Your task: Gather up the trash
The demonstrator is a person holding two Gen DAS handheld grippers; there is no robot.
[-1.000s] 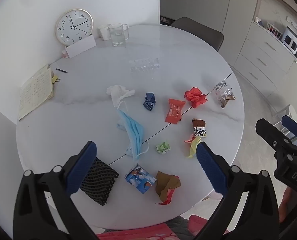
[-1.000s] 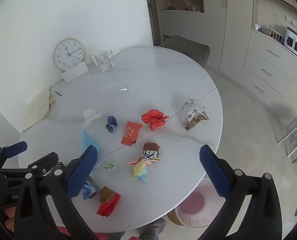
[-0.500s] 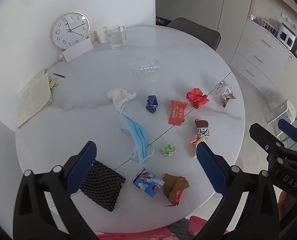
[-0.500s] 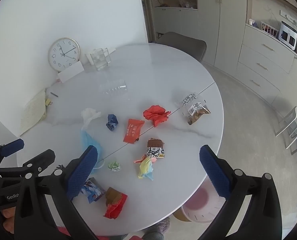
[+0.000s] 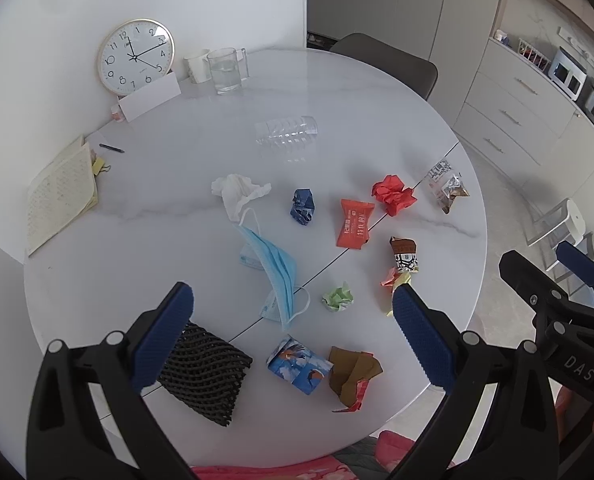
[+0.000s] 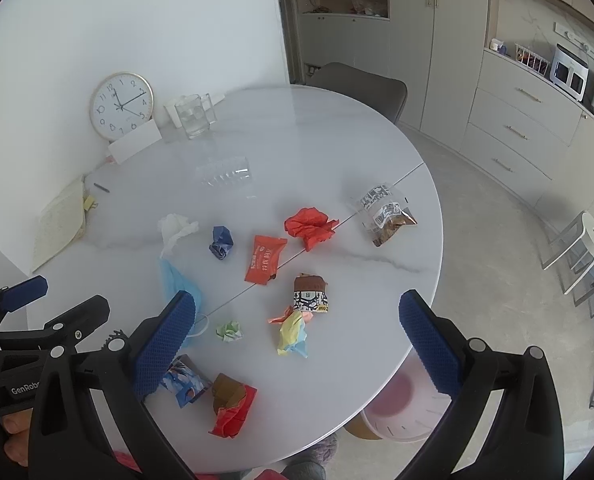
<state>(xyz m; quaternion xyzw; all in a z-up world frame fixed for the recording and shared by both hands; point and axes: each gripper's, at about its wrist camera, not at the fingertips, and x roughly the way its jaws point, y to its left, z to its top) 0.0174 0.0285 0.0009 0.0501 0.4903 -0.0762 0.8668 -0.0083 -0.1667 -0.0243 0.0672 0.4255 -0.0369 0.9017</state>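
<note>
Both grippers were hanging above the near edge of the round white table with nothing in them. The left gripper had its blue pads spread wide, and so did the right gripper. The trash was scattered all over the tabletop. Nearest the left one: a black mesh sleeve, a little blue printed carton and a brown-and-red wrapper just beside it. A blue face mask lay toward the middle with a white tissue touching its top end. Further right sat a green paper ball, an orange packet, a crumpled red paper, a dark blue wad and a clear snack bag close to the far-right edge. A pink bin stood on the floor — partly tucked under the table's near rim.
</note>
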